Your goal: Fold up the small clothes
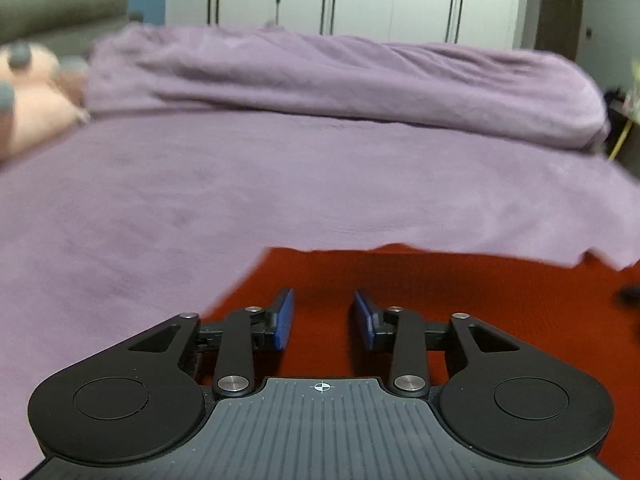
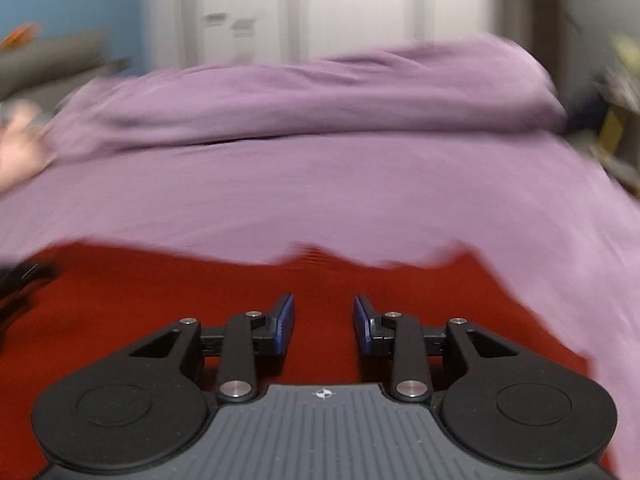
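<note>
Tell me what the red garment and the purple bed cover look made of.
Red garment: looks like a fine ribbed knit, matte; faint parallel ribs show near its far edge. Purple bed cover: seems a soft, brushed or fleecy fabric, matte with a slightly mottled nap; blur leaves this uncertain.

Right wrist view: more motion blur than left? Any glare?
Right wrist: heavy smear across the blanket, wardrobe and red cloth edge; right gripper sharp. Left wrist: milder blur, wardrobe lines readable, left gripper sharp. No glare in either.

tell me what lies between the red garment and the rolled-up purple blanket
Only bare purple bedsheet lies between the red garment and the rolled blanket; both wrist views show it.
</note>
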Tool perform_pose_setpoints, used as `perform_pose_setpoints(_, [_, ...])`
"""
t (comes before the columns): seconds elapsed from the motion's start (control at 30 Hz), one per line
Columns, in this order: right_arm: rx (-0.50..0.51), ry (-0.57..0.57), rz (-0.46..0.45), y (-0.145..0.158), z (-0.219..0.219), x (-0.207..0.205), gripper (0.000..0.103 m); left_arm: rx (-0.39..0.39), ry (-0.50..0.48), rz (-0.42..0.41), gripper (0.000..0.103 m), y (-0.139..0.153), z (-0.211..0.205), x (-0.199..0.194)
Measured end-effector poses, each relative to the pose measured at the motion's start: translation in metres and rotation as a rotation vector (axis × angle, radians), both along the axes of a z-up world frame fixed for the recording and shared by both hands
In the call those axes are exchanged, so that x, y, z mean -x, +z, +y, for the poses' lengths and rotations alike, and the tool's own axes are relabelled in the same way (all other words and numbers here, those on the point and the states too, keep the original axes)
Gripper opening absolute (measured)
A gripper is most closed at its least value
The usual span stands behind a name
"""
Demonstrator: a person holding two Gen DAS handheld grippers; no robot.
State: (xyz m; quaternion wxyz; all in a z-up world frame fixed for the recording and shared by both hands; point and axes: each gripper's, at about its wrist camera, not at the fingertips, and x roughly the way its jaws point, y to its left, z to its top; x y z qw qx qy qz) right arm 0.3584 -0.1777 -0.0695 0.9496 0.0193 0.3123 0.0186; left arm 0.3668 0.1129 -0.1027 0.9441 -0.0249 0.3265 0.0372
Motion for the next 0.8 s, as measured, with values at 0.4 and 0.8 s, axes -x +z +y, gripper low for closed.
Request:
perform_pose_setpoints(0.4, [0.144,-0.233,0.016,0.016,-0.056,0.032,0.046,0.015,0.139,0.096,0.058,0.010,0.068,0.041])
perform_pose_setpoints(0.8, [-0.185,-0.188,0.043,0.022,-0.073,0.201,0.057,0.468,0.024,0.198,0.057,0.009,0.116,0.142])
